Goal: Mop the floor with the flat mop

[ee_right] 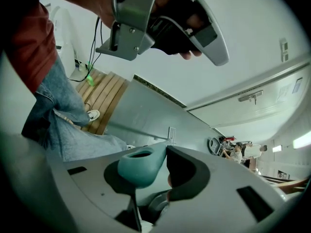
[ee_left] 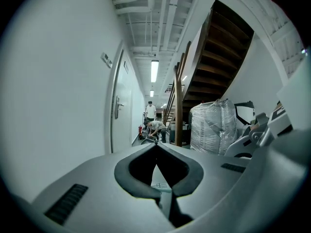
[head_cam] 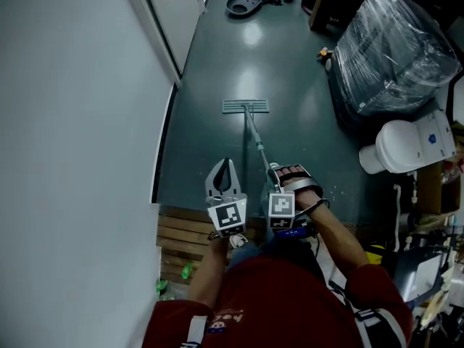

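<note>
R tool (ee_right: 164, 154) is clamped on the teal end grip (ee_right: 138, 168) of the flat mop (head_cam: 255, 140), w/ the grip wedged against the black pad of 1 jaw. A hand (head_cam: 296, 180) wraps the tool from the right. From the grip the thin handle slants away to the mop head (head_cam: 245, 106), which lies flat on the dark grey-green floor (head_cam: 283, 56), roughly mid-corridor, well ahead of the person.

L tool (ee_left: 156, 147) sits just beside the R tool, jaws closed tip to tip w/ nothing between them, apart from the handle and pointing down the corridor.

Behind both tools are red sleeves (head_cam: 377, 296) and, in the right gripper view, jeans (ee_right: 63, 125) and a white sneaker (ee_right: 91, 114) next to wooden slats (head_cam: 181, 241) at the foot of the white wall (head_cam: 72, 122). A white door (ee_left: 119, 115) is set in that wall further on.

On the right of the corridor stand a bulky load wrapped in clear plastic (head_cam: 395, 49) and, nearer, a white toilet-like fixture (head_cam: 406, 143). A dark wooden staircase (ee_left: 218, 52) rises above the wrapped load.

At the far end of the corridor are 2 people, 1 standing (ee_left: 150, 111) and 1 bent over (ee_left: 156, 126) near a dark object on the floor (head_cam: 245, 2).
</note>
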Tool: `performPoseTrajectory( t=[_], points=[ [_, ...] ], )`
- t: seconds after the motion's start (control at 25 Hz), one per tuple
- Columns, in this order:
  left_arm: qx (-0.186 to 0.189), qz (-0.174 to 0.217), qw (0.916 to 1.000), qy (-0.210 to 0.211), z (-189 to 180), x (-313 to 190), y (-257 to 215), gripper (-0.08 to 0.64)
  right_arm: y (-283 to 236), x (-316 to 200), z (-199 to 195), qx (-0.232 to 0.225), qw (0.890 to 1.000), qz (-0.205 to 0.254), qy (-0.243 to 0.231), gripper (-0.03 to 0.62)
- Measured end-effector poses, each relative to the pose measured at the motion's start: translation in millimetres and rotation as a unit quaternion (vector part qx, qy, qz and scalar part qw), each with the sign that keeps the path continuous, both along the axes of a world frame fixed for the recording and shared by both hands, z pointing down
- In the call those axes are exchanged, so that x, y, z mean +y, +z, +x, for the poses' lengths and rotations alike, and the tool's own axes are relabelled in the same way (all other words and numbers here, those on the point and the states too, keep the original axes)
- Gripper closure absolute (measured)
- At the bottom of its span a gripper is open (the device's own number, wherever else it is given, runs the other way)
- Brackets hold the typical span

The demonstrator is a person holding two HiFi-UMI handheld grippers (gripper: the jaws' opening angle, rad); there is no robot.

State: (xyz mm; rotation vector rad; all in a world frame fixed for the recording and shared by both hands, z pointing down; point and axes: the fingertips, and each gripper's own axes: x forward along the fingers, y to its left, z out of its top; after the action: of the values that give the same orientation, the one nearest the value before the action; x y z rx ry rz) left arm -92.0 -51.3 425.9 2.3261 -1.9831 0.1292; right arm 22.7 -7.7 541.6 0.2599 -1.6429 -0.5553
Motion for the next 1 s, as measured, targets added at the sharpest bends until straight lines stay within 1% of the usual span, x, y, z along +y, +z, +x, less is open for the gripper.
performPoseTrajectory(
  t=[0.12, 0.28, 0.44, 0.64, 0.76, 0.88, 1.0],
  points=[
    [-0.002, 0.000, 1.0000, 0.003, -4.6, 13.0, -3.4, 0.545, -11.4, 15.9, -1.2, 0.008, 1.000, 0.003, 0.001, 0.469],
    [-0.002, 0.004, 1.0000, 0.005, -4.2, 28.2, -8.8, 0.545, -25.1, 38.8, -1.1, 0.000, 1.000, -0.011, 0.006, 0.469],
    [-0.005, 0.007, 0.9999, 0.008, -7.4, 42.4, -11.9, 0.545, -34.6, 59.7, -0.4, 0.007, 1.000, -0.014, 0.008, 0.469],
    [-0.002, 0.005, 0.9999, 0.009, -10.0, 61.9, -11.0, 0.545, -47.5, 81.5, -0.2, 0.004, 1.000, -0.018, 0.013, 0.469],
    [-0.004, 0.002, 0.9999, 0.012, -11.4, 71.1, -7.2, 0.545, -55.4, 93.6, -1.8, 0.001, 0.999, -0.028, 0.021, 0.469],
    [-0.004, 0.001, 0.9999, 0.014, -11.7, 78.5, -5.4, 0.545, -51.3, 110.4, 1.0, -0.003, 0.998, -0.052, 0.035, 0.469],
    [-0.003, -0.001, 0.9999, 0.014, -11.8, 84.3, -5.6, 0.545, -64.0, 112.1, 2.8, -0.004, 0.999, -0.041, 0.036, 0.469]
  ],
)
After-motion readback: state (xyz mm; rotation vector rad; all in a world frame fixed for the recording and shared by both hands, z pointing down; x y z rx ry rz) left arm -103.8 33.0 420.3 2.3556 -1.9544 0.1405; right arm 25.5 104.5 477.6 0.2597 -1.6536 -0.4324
